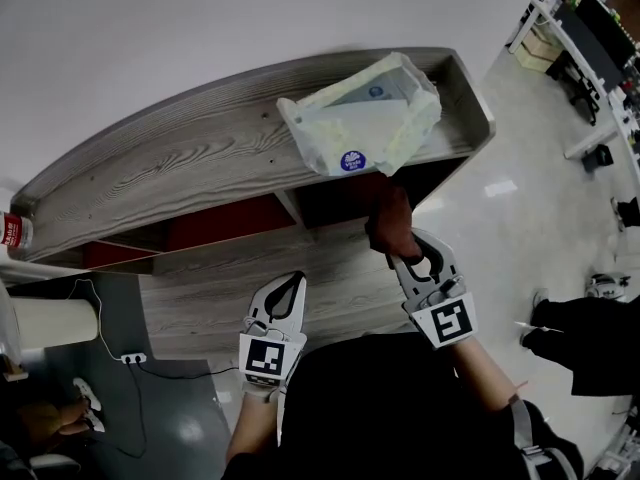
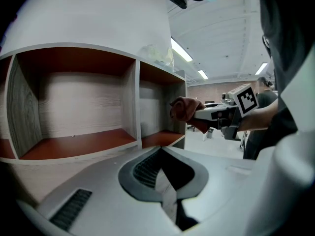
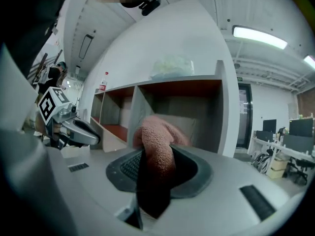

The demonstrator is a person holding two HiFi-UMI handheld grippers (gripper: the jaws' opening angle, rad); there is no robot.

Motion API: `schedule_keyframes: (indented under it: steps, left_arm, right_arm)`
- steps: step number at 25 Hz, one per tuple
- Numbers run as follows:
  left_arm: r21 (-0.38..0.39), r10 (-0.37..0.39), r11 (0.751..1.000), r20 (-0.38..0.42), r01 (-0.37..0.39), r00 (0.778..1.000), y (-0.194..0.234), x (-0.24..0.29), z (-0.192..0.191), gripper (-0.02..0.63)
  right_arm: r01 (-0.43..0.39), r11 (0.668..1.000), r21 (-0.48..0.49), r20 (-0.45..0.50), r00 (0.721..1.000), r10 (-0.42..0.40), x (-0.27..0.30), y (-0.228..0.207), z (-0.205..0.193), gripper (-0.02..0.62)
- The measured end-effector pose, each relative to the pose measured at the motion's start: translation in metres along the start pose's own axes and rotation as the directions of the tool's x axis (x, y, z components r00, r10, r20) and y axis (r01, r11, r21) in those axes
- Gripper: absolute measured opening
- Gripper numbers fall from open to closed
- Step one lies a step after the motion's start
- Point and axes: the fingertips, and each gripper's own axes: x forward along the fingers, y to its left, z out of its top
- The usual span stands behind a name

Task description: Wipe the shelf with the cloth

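The grey wood-grain shelf unit (image 1: 200, 158) has red-brown compartments (image 2: 74, 141). My right gripper (image 1: 402, 260) is shut on a reddish-brown cloth (image 1: 392, 218), held just in front of the unit's right compartment (image 3: 172, 102). The cloth (image 3: 156, 146) bunches between the right jaws and pokes out past them. The left gripper view also has that cloth (image 2: 184, 108) and the right gripper (image 2: 216, 114) beside the unit's right end. My left gripper (image 1: 284, 290) hangs lower and to the left, shut and empty, in front of the lower shelf front.
A pale plastic bag (image 1: 365, 118) lies on the unit's top near its right end. A bottle with a red label (image 1: 12, 233) stands at the top's left end. A white cylinder (image 1: 50, 323) and a power strip (image 1: 133, 358) are at floor left. Desks (image 1: 590, 28) stand far right.
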Motion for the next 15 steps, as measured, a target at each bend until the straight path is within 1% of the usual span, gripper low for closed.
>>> schedule_keyframes:
  steps: [2,3,5,7,10,15]
  left_arm:
    - [-0.002,-0.002,1.0,0.007,0.002,1.0,-0.001,0.0,0.002,0.006]
    - [-0.007,0.0,1.0,0.016,0.001,1.0,-0.001,0.0,0.003,0.006]
    - [-0.011,0.001,1.0,0.026,-0.001,1.0,-0.001,0.0,0.005,0.006]
    - [0.003,-0.001,1.0,0.012,0.001,1.0,-0.001,-0.001,0.005,0.006]
    - [0.013,-0.003,1.0,0.014,0.003,1.0,-0.002,-0.002,0.007,0.006]
    - [0.019,-0.005,1.0,0.024,0.004,1.0,-0.004,-0.004,0.011,0.006]
  right_arm:
    - [-0.019,0.998,-0.057,-0.011,1.0,0.019,0.0,0.006,0.002,0.104]
    - [-0.033,0.994,-0.103,-0.031,0.999,0.03,0.0,0.009,0.001,0.106]
    - [-0.064,0.977,-0.204,-0.101,0.994,0.044,-0.001,0.016,-0.006,0.109]
    - [-0.079,0.961,-0.264,-0.149,0.988,0.04,-0.003,0.023,-0.011,0.11]
    - [-0.086,0.957,-0.278,-0.141,0.989,0.048,-0.002,0.031,-0.009,0.11]
    - [-0.099,0.97,-0.223,-0.115,0.991,0.075,0.001,0.034,-0.004,0.11]
